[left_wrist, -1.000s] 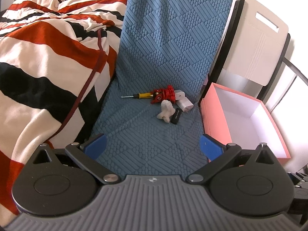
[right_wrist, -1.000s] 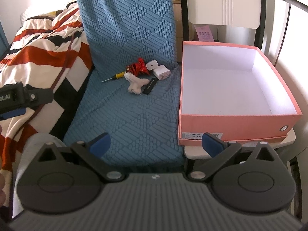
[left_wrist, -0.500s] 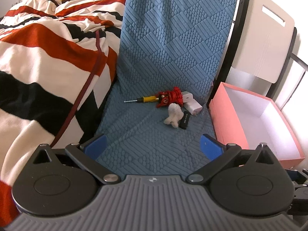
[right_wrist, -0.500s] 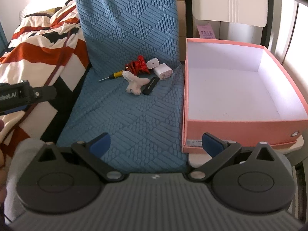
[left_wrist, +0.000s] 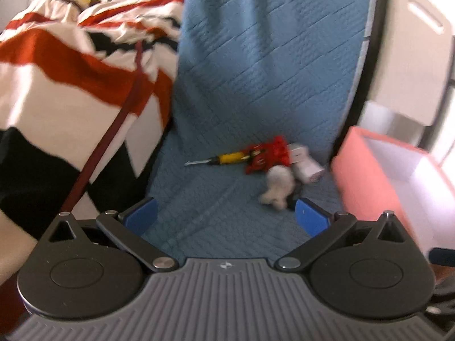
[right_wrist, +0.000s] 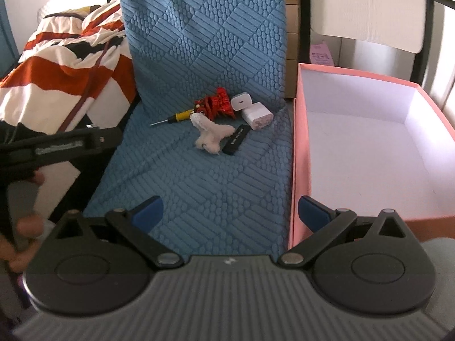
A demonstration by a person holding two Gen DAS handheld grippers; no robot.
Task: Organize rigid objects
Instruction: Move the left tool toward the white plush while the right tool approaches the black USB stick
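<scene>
A small pile lies on the blue quilted mat (right_wrist: 199,176): a yellow-handled screwdriver (right_wrist: 177,117), a red toy (right_wrist: 216,105), two white chargers (right_wrist: 257,115), a white fuzzy piece (right_wrist: 210,137) and a black stick (right_wrist: 237,139). The pile also shows, blurred, in the left wrist view: screwdriver (left_wrist: 224,159), red toy (left_wrist: 267,155), fuzzy piece (left_wrist: 277,189). An open pink box (right_wrist: 369,153) stands to the right of the mat. My left gripper (left_wrist: 226,217) is open and empty, short of the pile. My right gripper (right_wrist: 230,213) is open and empty, nearer the mat's front.
A red, white and black striped blanket (left_wrist: 71,85) covers the bed on the left. A white chair back with a black frame (right_wrist: 369,8) stands behind the box. The left gripper's body and the hand holding it (right_wrist: 57,145) show at the left of the right wrist view.
Both grippers have moved forward toward the pile, the left one faster, so its view is blurred. Both stay open and empty. The objects have not moved.
</scene>
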